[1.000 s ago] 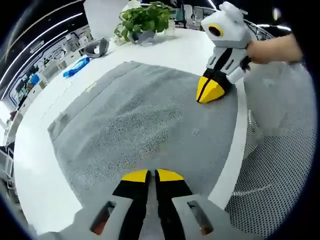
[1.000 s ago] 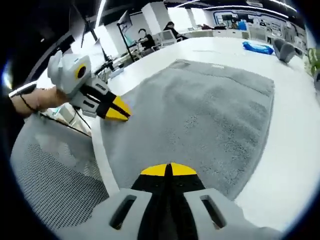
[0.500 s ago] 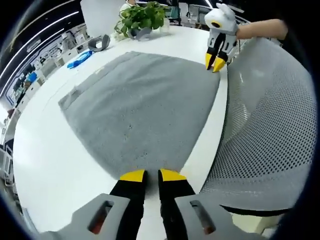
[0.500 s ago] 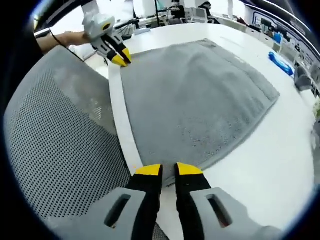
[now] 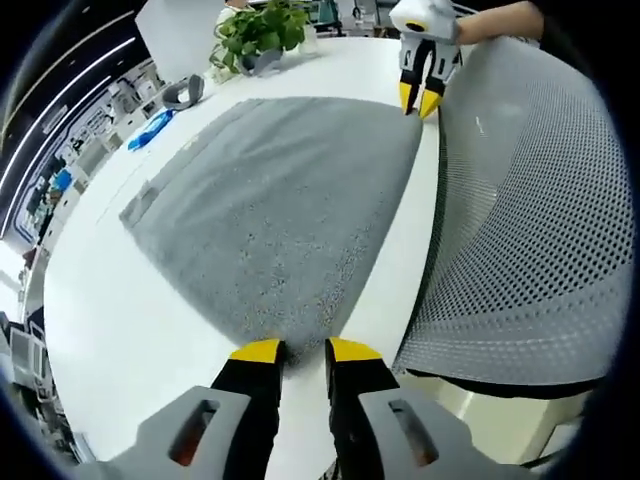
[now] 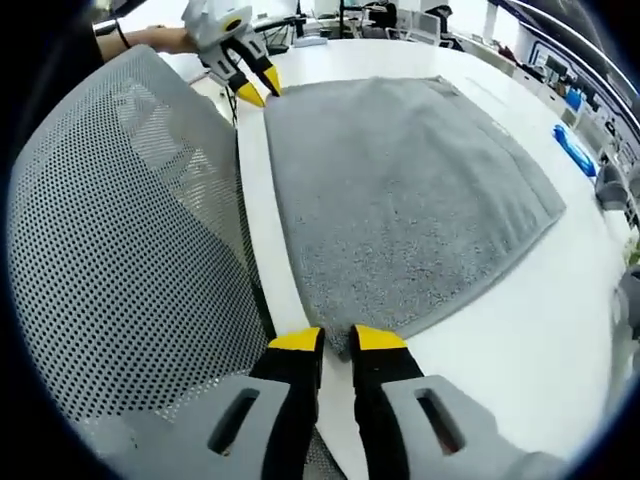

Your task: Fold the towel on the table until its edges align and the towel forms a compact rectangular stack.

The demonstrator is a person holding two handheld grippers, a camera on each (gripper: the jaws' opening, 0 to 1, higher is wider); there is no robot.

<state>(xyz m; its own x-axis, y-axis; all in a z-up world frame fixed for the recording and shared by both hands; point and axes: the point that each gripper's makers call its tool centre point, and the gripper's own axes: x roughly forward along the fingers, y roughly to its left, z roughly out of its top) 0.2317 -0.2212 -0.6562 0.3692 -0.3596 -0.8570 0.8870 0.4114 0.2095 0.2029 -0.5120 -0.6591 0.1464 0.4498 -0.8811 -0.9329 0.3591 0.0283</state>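
Both hand-held grippers have pulled back to the near edge of the grey towel [image 5: 270,200] since a second ago. Up close, the left hand-held gripper [image 5: 296,349] has its jaws a little spread at one near corner. The right hand-held gripper [image 6: 337,338] is spread the same way at the other corner. It may already touch the cloth, but that is hard to see. The towel lies flat on the white surface [image 5: 110,320], so folding can start. Farther off stands a potted plant [image 5: 258,30].

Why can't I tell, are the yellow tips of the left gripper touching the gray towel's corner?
Touching. In the left gripper view, the towel's near corner sits between the open tips of the left gripper, with no gap showing.
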